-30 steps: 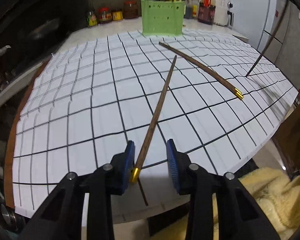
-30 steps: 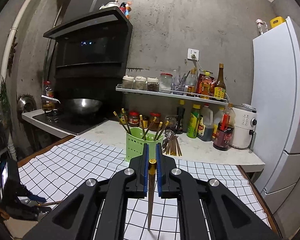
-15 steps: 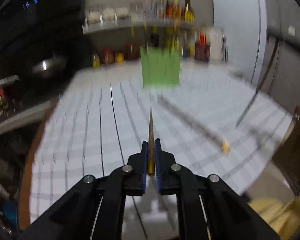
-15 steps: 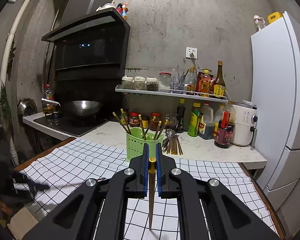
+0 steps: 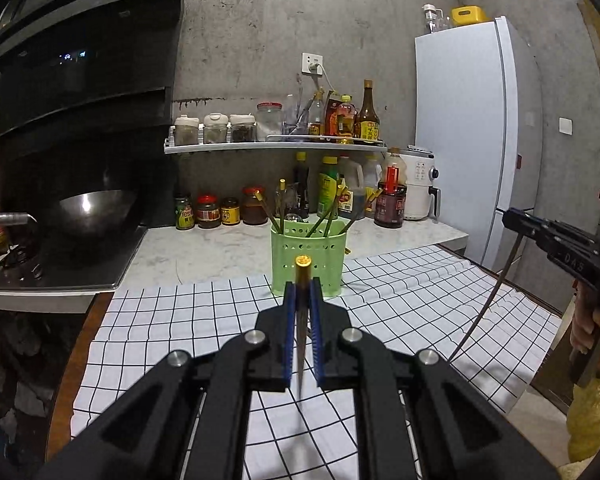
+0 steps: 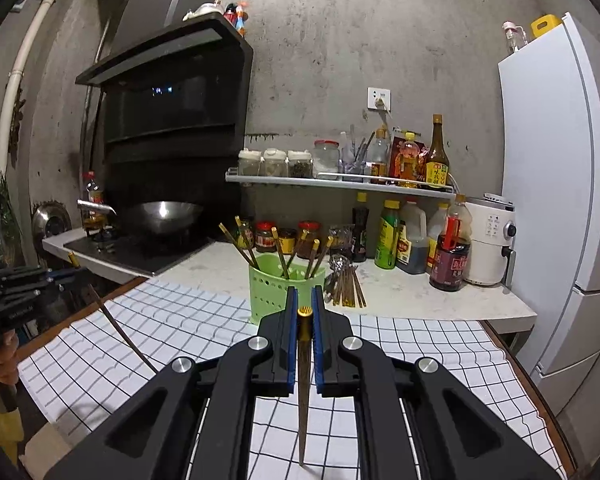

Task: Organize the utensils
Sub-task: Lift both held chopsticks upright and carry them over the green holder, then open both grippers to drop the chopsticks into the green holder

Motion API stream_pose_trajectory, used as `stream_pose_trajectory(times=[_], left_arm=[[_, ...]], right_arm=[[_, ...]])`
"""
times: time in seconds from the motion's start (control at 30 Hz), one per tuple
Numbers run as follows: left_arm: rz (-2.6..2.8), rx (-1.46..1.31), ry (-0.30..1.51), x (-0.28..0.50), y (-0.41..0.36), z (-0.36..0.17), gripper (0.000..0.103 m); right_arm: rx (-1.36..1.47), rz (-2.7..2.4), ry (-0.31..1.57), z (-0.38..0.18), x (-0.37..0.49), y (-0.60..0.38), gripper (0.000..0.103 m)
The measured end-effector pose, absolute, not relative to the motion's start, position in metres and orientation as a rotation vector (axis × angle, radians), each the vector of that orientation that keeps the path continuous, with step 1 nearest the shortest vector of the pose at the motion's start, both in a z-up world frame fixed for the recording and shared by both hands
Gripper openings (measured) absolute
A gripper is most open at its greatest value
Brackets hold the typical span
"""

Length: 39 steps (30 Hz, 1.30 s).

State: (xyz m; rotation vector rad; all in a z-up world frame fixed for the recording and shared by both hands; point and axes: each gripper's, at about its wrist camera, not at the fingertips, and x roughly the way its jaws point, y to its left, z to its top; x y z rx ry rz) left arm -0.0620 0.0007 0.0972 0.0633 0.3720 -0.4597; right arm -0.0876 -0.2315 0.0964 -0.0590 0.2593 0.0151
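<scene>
My left gripper [image 5: 302, 292] is shut on a brown chopstick [image 5: 302, 320] with a gold cap, held upright, point down, above the checkered cloth [image 5: 180, 320]. My right gripper [image 6: 304, 308] is shut on another gold-capped chopstick [image 6: 303, 380], also upright with its point down. A green perforated utensil holder [image 5: 308, 258] with several chopsticks in it stands just beyond the cloth, straight ahead of both grippers; it also shows in the right wrist view [image 6: 284, 292]. The right gripper shows at the right edge of the left wrist view [image 5: 556, 244], the left gripper at the left edge of the right wrist view [image 6: 24, 288].
A bundle of chopsticks and spoons [image 6: 346, 284] lies on the counter right of the holder. Jars and sauce bottles [image 5: 340, 200] line the back wall under a shelf [image 5: 276, 146]. A wok [image 5: 96, 208] sits on the stove at left. A white fridge [image 5: 468, 140] stands at right.
My left gripper closed on the chopstick that lay on the cloth, lifted it and turned it upright, and the view swung up from the cloth to the holder. The right gripper held nearly still.
</scene>
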Motion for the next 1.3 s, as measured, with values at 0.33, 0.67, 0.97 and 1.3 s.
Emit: stream_pose_trajectory(times=[0.33, 0.67, 0.97, 1.3], left_arm=[[-0.454, 0.095, 0.273, -0.052, -0.013, 0.11, 0.006], [-0.438, -0.019, 0.16, 0.008, -0.026, 0.153, 0.006], [-0.416, -0.061, 0.045, 0.086, -0.063, 0.189, 0.006], [-0.477, -0.044, 0.276, 0.172, -0.094, 0.132, 0.007]], right_arm=[[-0.06, 0.011, 0.194, 0.104, -0.069, -0.239, 0.007], [-0.036, -0.032, 0.027, 0.14, -0.001, -0.264, 0.007], [0.06, -0.036, -0.147, 0.178, 0.073, -0.283, 0.007], [0.075, 0.075, 0.098, 0.132, 0.159, -0.275, 0.009]])
